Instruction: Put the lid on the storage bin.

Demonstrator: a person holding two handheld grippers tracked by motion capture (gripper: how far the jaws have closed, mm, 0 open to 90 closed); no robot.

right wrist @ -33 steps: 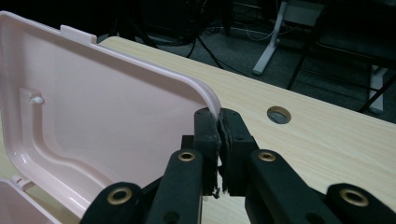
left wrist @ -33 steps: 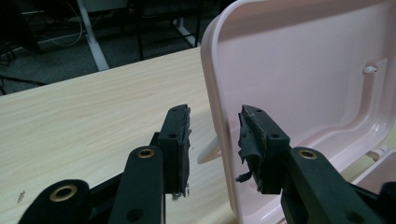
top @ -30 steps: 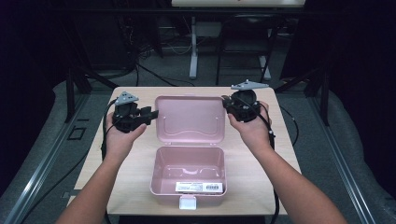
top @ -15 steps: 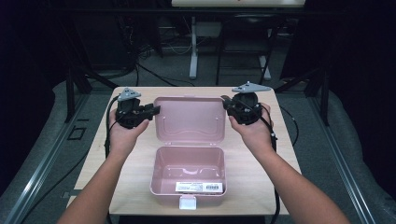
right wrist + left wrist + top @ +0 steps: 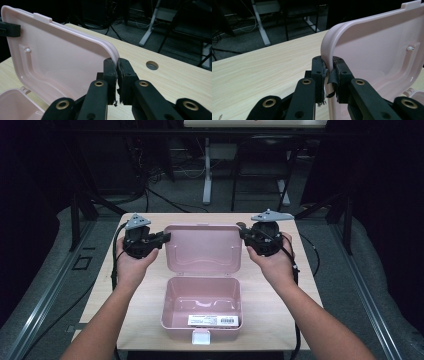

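From the high view, a pink box [image 5: 202, 307] sits open in the middle of the surface [image 5: 310, 290], its lid [image 5: 202, 247] standing up at the far side. The left gripper [image 5: 162, 239] and right gripper [image 5: 243, 232] flank the lid's two side edges, so the grasp looks done and swinging the lid seems left.

In the left gripper view, the fingers [image 5: 320, 72] have just been closing and now pinch the lid's rounded corner rim.

In the right gripper view, the fingers [image 5: 110, 71] clamp the lid's opposite edge; the plastic is smooth, pale pink, glossy.

Left hand-held gripper [image 5: 329, 75] newly clamped on lid [image 5: 372, 50]
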